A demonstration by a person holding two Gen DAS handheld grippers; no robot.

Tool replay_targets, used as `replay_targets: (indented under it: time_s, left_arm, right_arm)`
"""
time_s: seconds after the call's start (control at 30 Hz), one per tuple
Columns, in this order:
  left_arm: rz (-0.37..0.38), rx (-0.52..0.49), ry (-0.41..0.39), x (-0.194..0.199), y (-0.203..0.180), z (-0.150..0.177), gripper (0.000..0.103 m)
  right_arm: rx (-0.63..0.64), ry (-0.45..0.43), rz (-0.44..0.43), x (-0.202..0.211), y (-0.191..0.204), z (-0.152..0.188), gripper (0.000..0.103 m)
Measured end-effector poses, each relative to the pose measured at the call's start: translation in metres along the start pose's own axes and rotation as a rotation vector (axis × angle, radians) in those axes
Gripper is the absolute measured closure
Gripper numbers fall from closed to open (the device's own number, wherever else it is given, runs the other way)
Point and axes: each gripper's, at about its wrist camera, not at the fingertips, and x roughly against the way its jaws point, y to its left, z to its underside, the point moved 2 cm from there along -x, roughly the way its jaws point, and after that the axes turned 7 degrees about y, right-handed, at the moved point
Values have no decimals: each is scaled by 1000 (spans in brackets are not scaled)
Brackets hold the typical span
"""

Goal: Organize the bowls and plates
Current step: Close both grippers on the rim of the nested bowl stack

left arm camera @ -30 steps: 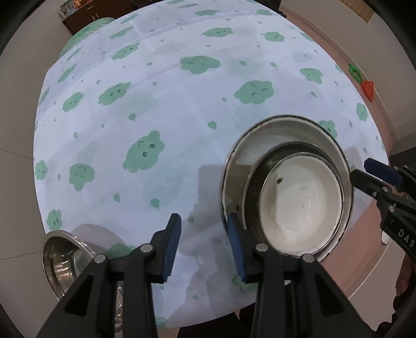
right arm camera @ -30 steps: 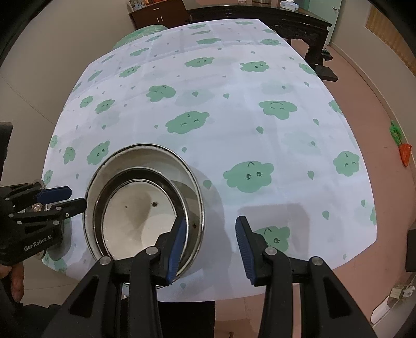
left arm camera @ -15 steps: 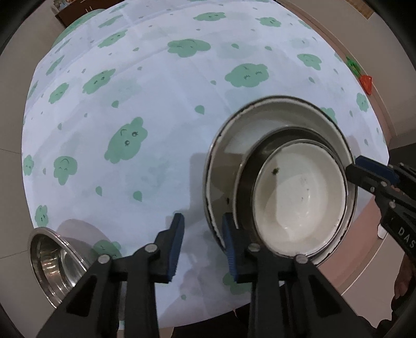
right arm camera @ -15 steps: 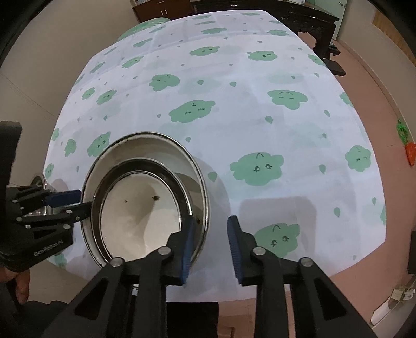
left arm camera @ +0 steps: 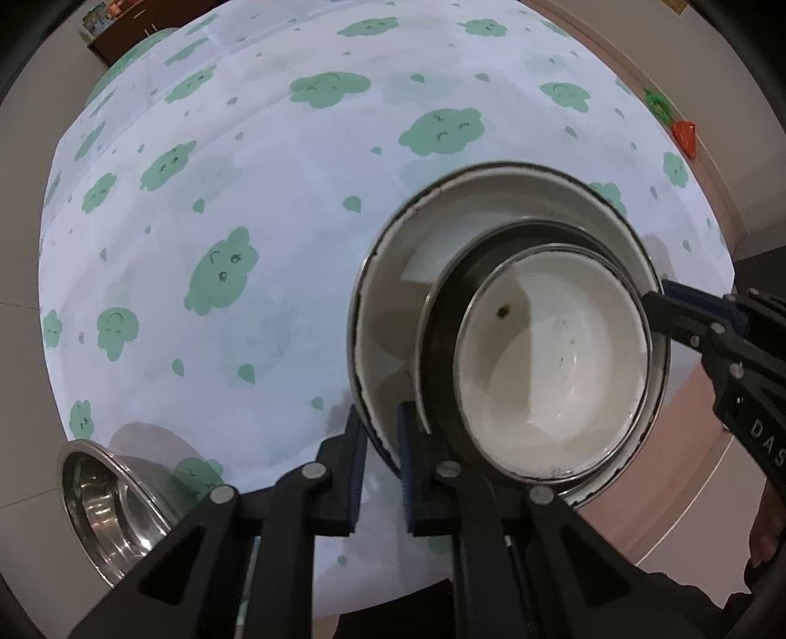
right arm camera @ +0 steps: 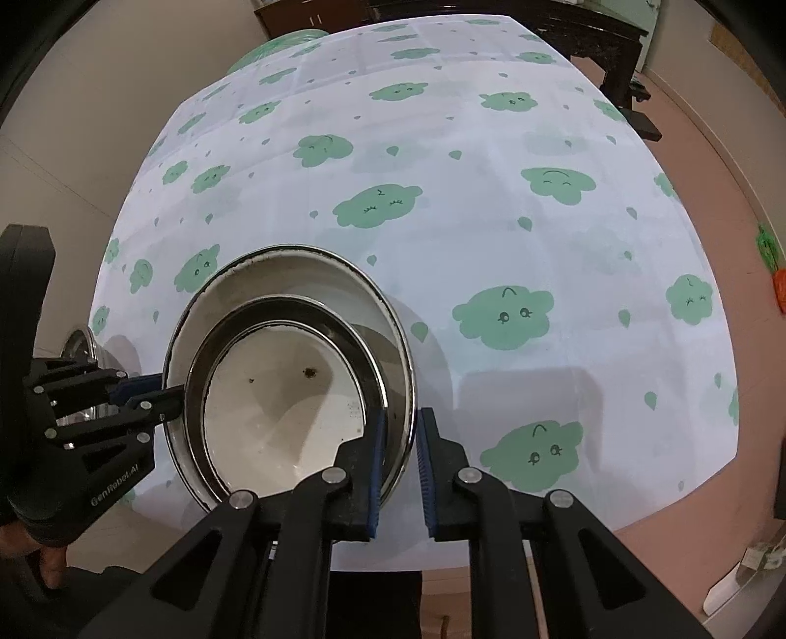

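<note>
A stack of nested bowls sits by the table's near edge. The large white bowl (left arm camera: 388, 295) has a metal rim and holds a dark steel bowl (left arm camera: 442, 334), with a small white bowl (left arm camera: 555, 363) inside that. My left gripper (left arm camera: 380, 442) is shut on the large bowl's left rim, which runs between its blue pads. On the opposite rim of the large white bowl (right arm camera: 294, 275), my right gripper (right arm camera: 400, 442) is shut too. Each gripper shows in the other's view: the right gripper (left arm camera: 663, 300) and the left gripper (right arm camera: 164, 391).
A separate shiny steel bowl (left arm camera: 108, 496) stands at the table's near left corner, also glimpsed as the steel bowl (right arm camera: 78, 344) behind the left gripper. The cloud-print tablecloth (right arm camera: 491, 196) stretches away bare. Dark furniture (right arm camera: 614, 44) stands beyond the far end, and an orange item (left arm camera: 685, 135) lies on the floor.
Both grippers' jaws have closed from apart onto the large bowl's rim, left on one side and right on the other. The bowl stack now looms a little larger in both views.
</note>
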Motion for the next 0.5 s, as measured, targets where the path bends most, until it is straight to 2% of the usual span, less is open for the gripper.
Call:
replay_targets:
  time_s: [0.5]
  left_arm:
    - [-17,16,-30,16,1,-3,94]
  right_arm:
    - [23,-16,7,12,14,-7,89]
